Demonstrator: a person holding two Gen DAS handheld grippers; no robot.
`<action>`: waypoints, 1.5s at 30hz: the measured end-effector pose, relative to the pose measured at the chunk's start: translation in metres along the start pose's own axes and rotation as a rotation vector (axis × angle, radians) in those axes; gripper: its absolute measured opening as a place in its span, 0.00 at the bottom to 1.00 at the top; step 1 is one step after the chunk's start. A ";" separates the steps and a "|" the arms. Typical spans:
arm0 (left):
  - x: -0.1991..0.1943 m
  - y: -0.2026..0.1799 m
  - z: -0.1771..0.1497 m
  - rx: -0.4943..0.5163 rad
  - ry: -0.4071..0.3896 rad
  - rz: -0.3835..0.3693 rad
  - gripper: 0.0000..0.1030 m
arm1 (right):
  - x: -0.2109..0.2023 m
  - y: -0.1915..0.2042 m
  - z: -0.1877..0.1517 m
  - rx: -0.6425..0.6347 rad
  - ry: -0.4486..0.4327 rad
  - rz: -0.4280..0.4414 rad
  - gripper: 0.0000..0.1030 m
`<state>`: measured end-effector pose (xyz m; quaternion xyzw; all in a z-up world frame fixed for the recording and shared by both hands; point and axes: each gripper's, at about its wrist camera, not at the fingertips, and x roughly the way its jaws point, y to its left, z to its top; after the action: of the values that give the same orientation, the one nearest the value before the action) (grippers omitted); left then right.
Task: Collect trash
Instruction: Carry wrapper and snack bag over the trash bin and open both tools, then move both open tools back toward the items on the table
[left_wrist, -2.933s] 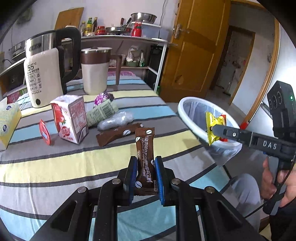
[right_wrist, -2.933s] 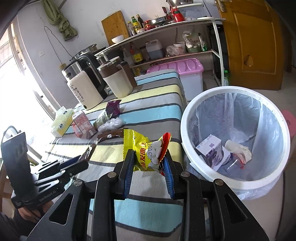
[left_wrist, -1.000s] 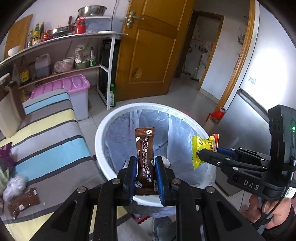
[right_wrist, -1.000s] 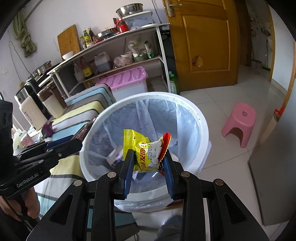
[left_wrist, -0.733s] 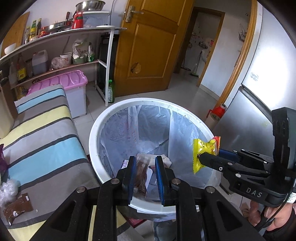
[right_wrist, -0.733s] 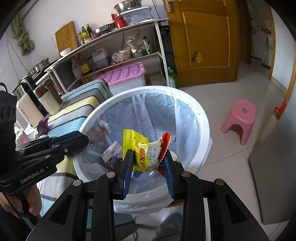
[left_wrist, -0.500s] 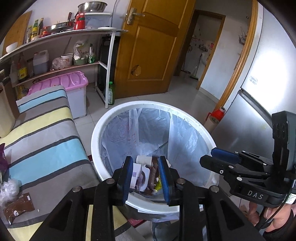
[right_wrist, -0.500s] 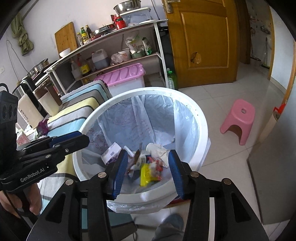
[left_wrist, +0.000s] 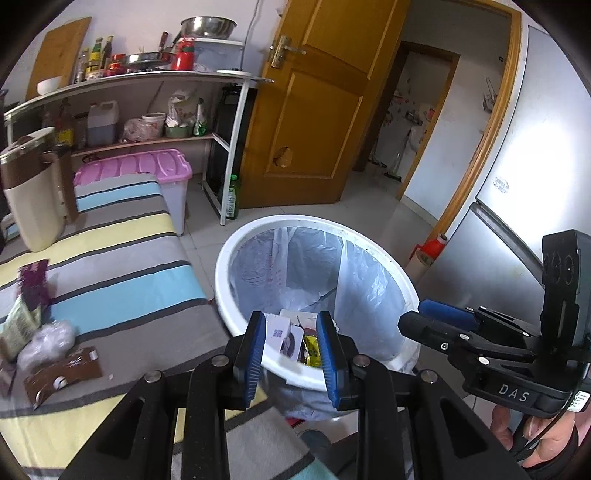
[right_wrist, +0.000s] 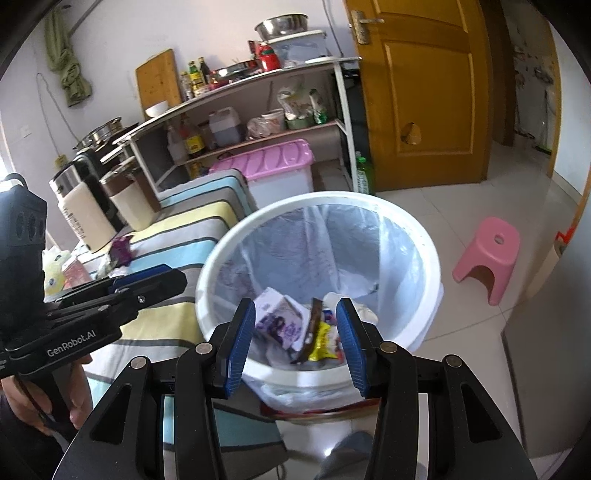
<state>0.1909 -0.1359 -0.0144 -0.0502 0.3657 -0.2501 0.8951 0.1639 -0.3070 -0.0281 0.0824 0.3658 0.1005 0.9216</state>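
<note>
Both claws, left claw and right claw, hang open (nothing gripped) above the bin holding dropped wrappers.

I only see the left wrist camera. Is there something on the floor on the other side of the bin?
Observer: Yes. In the right wrist view, a pink stool stands to the right of the bin.
Operator: What's beside the jug with the brown lid?
Observer: A white kettle with a black handle stands just left of it.
Operator: Is anything hanging up?
Observer: A green cloth hangs high up at the left.
</note>
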 end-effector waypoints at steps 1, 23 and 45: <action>-0.004 0.001 -0.002 -0.002 -0.005 0.005 0.28 | -0.002 0.004 0.000 -0.006 -0.003 0.006 0.45; -0.072 0.040 -0.038 -0.056 -0.071 0.136 0.27 | -0.010 0.075 -0.018 -0.123 0.010 0.152 0.45; -0.127 0.114 -0.061 -0.163 -0.124 0.311 0.38 | 0.026 0.136 -0.012 -0.237 0.075 0.249 0.49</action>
<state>0.1193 0.0301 -0.0095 -0.0806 0.3324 -0.0745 0.9367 0.1573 -0.1677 -0.0233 0.0139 0.3724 0.2591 0.8910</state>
